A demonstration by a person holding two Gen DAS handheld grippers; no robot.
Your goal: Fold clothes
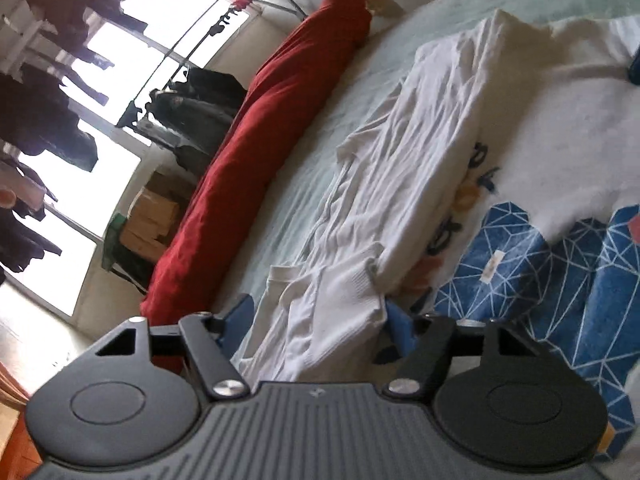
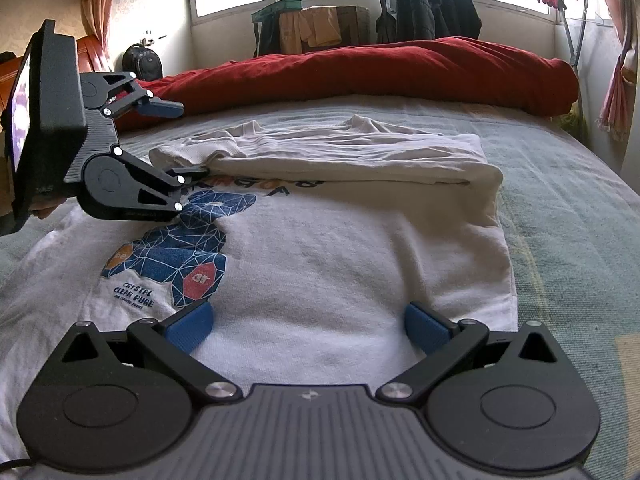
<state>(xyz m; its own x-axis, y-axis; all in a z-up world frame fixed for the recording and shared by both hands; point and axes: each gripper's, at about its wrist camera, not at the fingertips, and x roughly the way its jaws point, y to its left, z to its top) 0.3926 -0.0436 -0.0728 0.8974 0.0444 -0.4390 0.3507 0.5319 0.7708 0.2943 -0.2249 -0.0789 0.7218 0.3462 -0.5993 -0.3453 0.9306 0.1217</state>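
Two pairs of fingers are mine here, and neither pinches anything. My right gripper (image 2: 308,328) hangs low over the near part of the white sweatshirt (image 2: 320,248), its blue fingers (image 2: 192,324) spread wide, with bare white fabric showing in the gap. I cannot tell whether their tips touch the cloth.

My left gripper (image 1: 320,316) is turned on its side toward the left edge of the bed (image 2: 568,216). Its fingers are also spread. The ribbed sleeve cuff (image 1: 344,292) lies between them, but the pads do not press on it. Seen from my right wrist, one finger sits above, in front of the red duvet (image 2: 360,68), and the other is down at the cuff.

The sweatshirt lies flat in the middle of the bed, on the pale striped cover. Its blue geometric print (image 2: 180,248) faces up, toward the left edge. The far side of the sweatshirt is folded in over the body, and its sleeve runs across the bed in a long creased band that covers part of the lettering.

The red duvet is bunched in a long roll along the far edge of the bed. Beyond it stand cardboard boxes (image 2: 320,28) and a clothes rail (image 2: 432,4) hung with dark jackets, in front of bright windows.
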